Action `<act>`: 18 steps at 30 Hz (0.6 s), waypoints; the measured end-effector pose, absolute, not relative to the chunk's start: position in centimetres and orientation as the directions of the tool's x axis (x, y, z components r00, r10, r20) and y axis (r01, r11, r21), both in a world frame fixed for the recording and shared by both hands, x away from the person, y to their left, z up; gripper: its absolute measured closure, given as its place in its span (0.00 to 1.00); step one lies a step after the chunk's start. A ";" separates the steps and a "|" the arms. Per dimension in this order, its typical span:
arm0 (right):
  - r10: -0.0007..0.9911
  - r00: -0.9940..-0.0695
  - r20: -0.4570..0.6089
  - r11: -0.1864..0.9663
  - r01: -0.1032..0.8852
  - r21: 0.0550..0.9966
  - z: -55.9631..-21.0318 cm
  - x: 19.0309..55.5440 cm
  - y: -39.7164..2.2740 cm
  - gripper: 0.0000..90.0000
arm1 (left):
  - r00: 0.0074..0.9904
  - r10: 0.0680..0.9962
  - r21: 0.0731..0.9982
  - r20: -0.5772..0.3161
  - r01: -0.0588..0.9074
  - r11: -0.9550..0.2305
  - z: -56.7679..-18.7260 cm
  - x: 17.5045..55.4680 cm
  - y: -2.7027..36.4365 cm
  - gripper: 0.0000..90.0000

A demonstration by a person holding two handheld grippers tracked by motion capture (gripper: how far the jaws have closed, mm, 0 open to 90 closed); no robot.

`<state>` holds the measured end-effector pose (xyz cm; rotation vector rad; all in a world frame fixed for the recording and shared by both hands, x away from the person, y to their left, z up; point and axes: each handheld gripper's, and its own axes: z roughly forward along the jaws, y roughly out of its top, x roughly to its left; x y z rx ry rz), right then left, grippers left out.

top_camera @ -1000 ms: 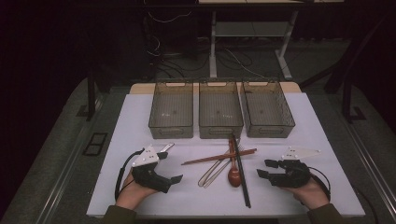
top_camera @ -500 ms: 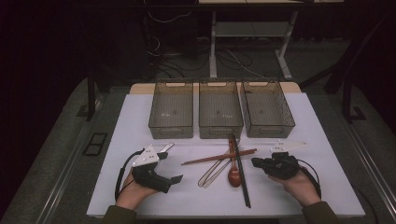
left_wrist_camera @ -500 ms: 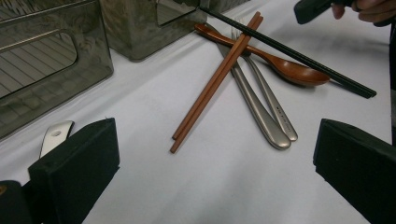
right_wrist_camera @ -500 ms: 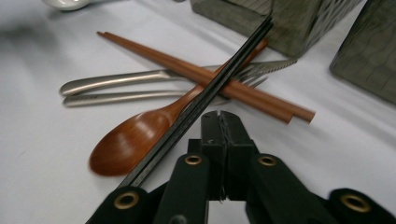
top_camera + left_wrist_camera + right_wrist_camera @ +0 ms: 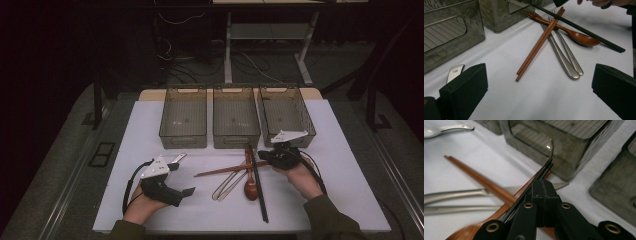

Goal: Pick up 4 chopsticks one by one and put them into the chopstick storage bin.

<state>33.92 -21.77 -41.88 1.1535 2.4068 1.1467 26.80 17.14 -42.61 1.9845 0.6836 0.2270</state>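
Right gripper closed at the black chopsticks

Within the last second the right gripper had travelled from the desk's right side to the utensil pile near the front middle, and its fingers had closed; in the right gripper view they were pressed together beside the chopsticks' far end, though a real pinch could not be confirmed. Sorting probably began here. The left gripper had stayed put, fingers spread. Three bins along the back, the left bin, middle bin and right bin, looked empty.
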 end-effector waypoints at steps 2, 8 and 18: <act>0.746 -0.657 0.111 0.380 0.557 0.738 -41.9 34.5 -21.5 0.99 | 0.824 0.553 0.859 -0.124 0.368 -0.356 -42.6 26.8 17.1 0.00; 0.751 -0.651 0.114 0.383 0.569 0.728 -42.1 36.0 -20.9 0.99 | 0.824 0.553 0.858 -0.124 0.370 -0.358 -42.6 26.8 17.2 0.00; 0.756 -0.646 0.105 0.391 0.575 0.719 -42.5 37.0 -20.0 0.99 | 0.825 0.551 0.857 -0.125 0.370 -0.359 -42.7 26.8 17.1 0.00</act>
